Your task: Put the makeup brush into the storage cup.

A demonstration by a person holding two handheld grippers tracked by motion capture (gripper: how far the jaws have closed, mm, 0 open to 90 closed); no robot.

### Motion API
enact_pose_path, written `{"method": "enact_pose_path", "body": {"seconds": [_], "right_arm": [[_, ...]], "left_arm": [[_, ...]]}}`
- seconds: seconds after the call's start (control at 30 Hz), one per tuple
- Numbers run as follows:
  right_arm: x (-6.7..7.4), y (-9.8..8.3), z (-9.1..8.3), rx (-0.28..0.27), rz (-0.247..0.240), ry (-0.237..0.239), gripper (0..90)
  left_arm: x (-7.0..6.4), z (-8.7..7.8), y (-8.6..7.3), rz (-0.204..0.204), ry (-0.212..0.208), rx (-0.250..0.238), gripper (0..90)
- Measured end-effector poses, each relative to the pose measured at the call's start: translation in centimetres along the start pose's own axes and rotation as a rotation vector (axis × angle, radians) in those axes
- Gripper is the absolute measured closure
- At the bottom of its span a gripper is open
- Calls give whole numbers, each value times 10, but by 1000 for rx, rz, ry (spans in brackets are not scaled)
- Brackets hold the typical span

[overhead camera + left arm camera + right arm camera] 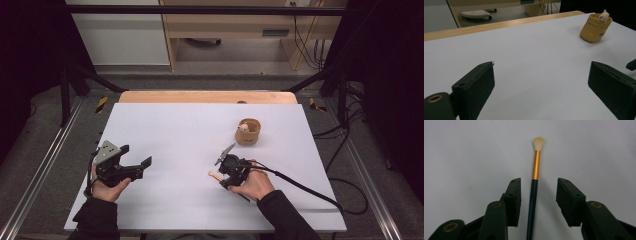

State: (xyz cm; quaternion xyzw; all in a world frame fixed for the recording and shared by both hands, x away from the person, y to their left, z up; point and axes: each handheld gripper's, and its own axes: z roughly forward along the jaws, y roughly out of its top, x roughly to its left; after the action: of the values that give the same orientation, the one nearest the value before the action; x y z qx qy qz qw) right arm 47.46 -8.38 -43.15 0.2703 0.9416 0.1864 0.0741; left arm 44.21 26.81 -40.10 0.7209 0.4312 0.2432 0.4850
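The right gripper hangs over the white worktop at about five o'clock from the worktop's middle, pointing down at a makeup brush that lies flat beneath it. In the right gripper view the brush runs straight up the frame between the two black jaws: dark handle at six o'clock, gold ferrule above it, pale bristle tip at twelve. The jaws stand apart, one on each side of the handle, and neither pad touches it; they hold nothing. The brush's axis sits nearer the left-hand jaw, so the straddle is slightly off centre. In the high view only the pale tip of the brush peeks out at the gripper's nine o'clock side.

The left gripper hovers low at about eight o'clock on the worktop, jaws wide apart and empty, aimed across the bare sheet. It looks parked there to keep clear of the work.

A small tan holder cup with a little cream figure perched at its rim stands at about one o'clock from the right gripper, well apart from the brush. It is the same cup seen far off in the left gripper view. By my reading, the cup stands upright and open because it is the likely home for the brush.
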Motion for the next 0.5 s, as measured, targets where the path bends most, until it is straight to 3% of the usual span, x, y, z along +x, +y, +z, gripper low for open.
{"method": "enact_pose_path", "body": {"seconds": [0.33, 0.5], "right_arm": [[4, 0, 12, 82, 22, 16, 719], [3, -2, 16, 101, -1, 5, 753]], "left_arm": [[0, 1, 0, 2, 0, 3, 64], [0, 1, -1, 1, 1, 3, 64]]}}
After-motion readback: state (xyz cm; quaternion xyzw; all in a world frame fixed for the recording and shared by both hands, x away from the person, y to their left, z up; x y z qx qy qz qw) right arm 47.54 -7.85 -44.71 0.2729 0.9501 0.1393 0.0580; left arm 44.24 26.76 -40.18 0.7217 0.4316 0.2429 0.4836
